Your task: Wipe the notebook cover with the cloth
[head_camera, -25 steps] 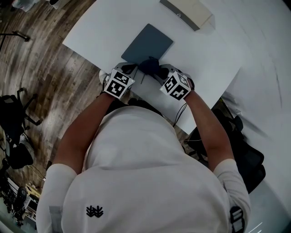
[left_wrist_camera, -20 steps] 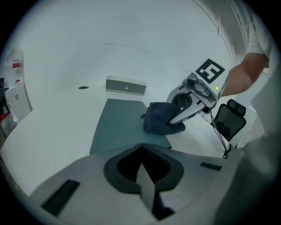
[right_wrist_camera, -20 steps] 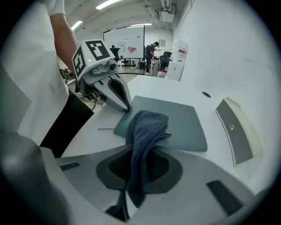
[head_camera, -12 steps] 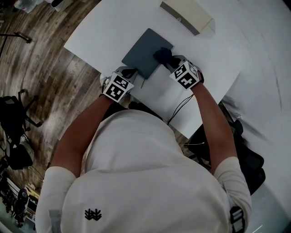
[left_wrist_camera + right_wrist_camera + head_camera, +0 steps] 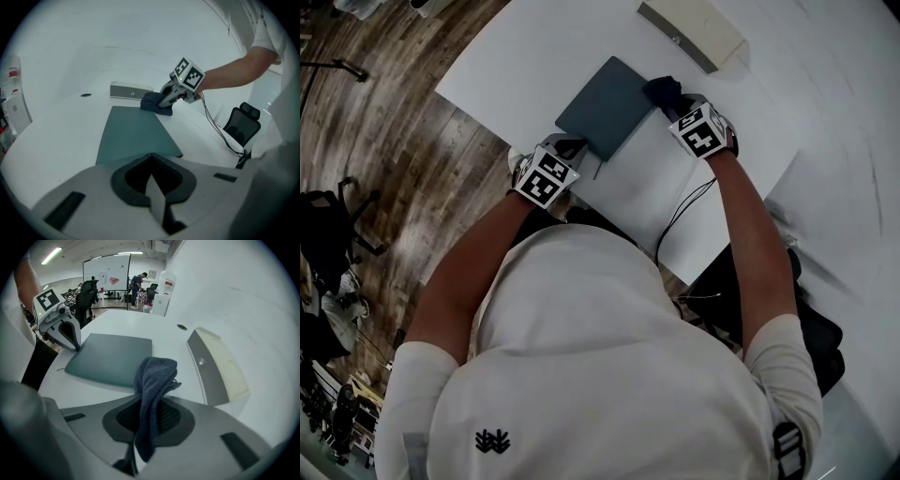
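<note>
A dark teal notebook (image 5: 605, 108) lies flat on the white table (image 5: 525, 56). My left gripper (image 5: 574, 145) is shut, with its tips at the notebook's near corner (image 5: 133, 133); whether they pinch the cover I cannot tell. My right gripper (image 5: 673, 103) is shut on a dark blue cloth (image 5: 662, 90), which sits at the notebook's far right corner. In the right gripper view the cloth (image 5: 154, 376) hangs folded from the jaws beside the notebook (image 5: 110, 357). In the left gripper view the right gripper (image 5: 165, 101) holds the cloth (image 5: 151, 102) down at that corner.
A flat beige and grey case (image 5: 689, 33) lies on the table just beyond the notebook. A black cable (image 5: 680, 220) runs off the table's near edge by my right arm. A small round hole (image 5: 182, 326) is in the tabletop. An office chair (image 5: 241, 126) stands beside the table.
My right gripper has carried the cloth from the notebook's near edge along its right side to the far right corner. The left gripper has stayed at the near corner.
</note>
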Motion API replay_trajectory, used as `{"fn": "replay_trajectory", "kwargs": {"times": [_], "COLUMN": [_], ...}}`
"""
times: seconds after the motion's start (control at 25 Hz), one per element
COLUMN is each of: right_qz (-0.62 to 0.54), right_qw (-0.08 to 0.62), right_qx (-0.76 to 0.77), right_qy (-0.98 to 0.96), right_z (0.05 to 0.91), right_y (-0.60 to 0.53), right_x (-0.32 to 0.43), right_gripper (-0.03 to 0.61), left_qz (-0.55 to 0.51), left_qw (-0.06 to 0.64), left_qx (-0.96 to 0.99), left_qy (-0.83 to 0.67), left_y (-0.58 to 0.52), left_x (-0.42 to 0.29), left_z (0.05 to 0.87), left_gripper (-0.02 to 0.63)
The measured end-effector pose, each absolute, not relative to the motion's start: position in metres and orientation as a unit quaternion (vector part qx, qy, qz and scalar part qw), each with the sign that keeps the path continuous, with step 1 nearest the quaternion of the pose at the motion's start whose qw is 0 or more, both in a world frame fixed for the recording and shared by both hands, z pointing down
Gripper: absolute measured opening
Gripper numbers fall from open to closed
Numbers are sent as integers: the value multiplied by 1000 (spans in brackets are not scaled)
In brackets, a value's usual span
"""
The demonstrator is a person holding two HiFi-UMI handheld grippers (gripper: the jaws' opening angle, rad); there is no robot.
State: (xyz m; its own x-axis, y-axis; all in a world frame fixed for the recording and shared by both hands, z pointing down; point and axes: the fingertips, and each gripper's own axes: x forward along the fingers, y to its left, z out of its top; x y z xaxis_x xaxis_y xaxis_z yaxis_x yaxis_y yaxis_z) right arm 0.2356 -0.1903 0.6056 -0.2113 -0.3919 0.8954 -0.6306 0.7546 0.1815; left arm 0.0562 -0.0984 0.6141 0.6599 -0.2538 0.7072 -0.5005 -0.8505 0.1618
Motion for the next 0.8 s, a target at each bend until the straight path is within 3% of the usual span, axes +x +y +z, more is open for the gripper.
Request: {"fn": "replay_trajectory", "kwargs": {"times": [0.4, 0.8], "right_qz": [82, 85], "right_qw": [491, 494], "right_qx": [240, 149], "right_qy": [-833, -852], "right_z": [563, 582], "right_y": [-139, -94], "right_x": [149, 77], "right_gripper": [44, 44], "left_qz": [355, 354], "left_qw": [168, 155], "left_qx": [896, 899], "left_qy": [-206, -207], "left_y": [-98, -98], "left_x": [57, 57], "left_z": [613, 613], "left_gripper": [5, 6]}}
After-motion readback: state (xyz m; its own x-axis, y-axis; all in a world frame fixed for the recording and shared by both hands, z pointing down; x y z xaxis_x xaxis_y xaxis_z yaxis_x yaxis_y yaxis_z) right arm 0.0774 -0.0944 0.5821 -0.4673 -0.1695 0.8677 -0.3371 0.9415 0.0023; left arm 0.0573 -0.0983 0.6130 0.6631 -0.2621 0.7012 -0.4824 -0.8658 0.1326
